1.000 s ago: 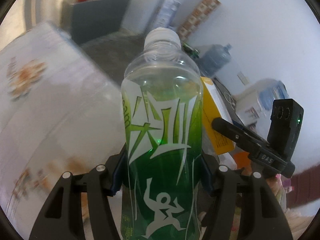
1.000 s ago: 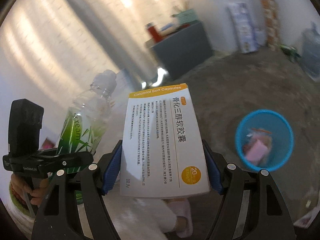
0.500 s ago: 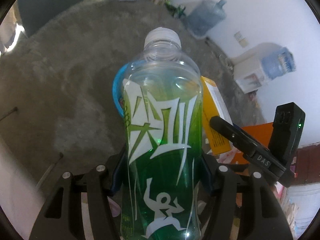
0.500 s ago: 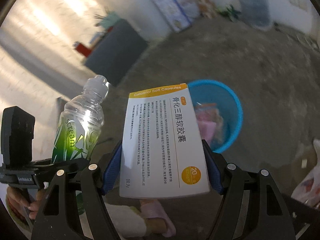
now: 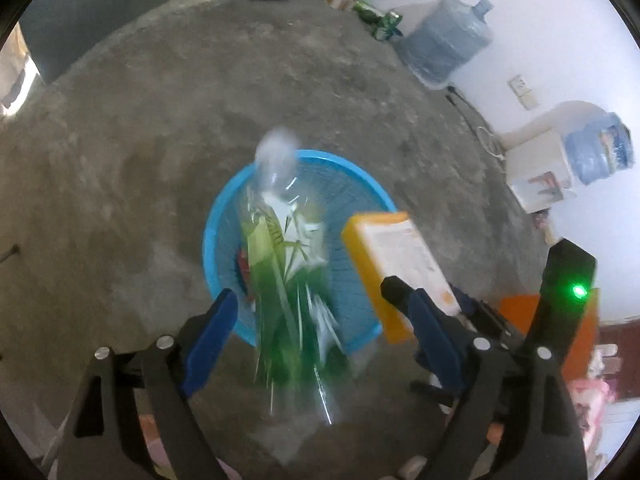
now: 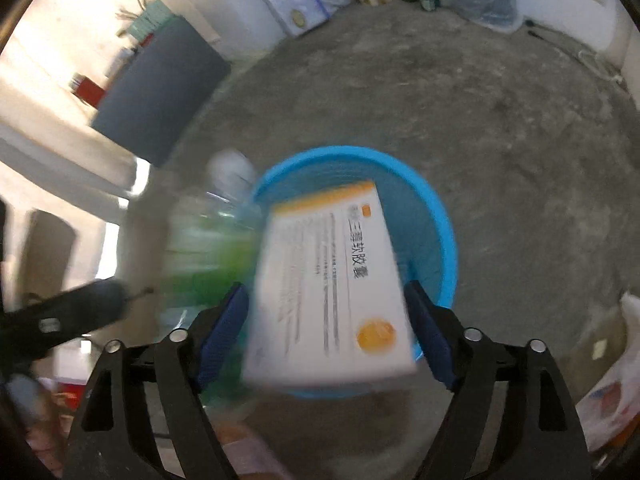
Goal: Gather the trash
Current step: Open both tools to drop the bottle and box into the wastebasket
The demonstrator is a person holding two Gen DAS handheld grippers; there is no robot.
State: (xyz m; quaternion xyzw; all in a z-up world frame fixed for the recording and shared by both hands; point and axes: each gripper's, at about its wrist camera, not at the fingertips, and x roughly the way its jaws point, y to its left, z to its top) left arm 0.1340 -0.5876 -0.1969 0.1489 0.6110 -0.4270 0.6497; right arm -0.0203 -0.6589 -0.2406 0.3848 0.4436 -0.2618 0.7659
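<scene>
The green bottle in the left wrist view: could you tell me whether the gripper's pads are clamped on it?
No. The left gripper has just been opening, and the blurred green bottle sits between its pads with gaps either side.

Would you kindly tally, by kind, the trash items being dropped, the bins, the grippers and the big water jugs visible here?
Plastic bottles: 1, the green-labelled bottle
Cardboard boxes: 1, the medicine box
Bins: 1, the blue basket
Grippers: 2, the left gripper and right gripper, both with jaws just opening, pads clear of the items
Water jugs: 2, floor jug and dispenser jug
Total: 7
</scene>
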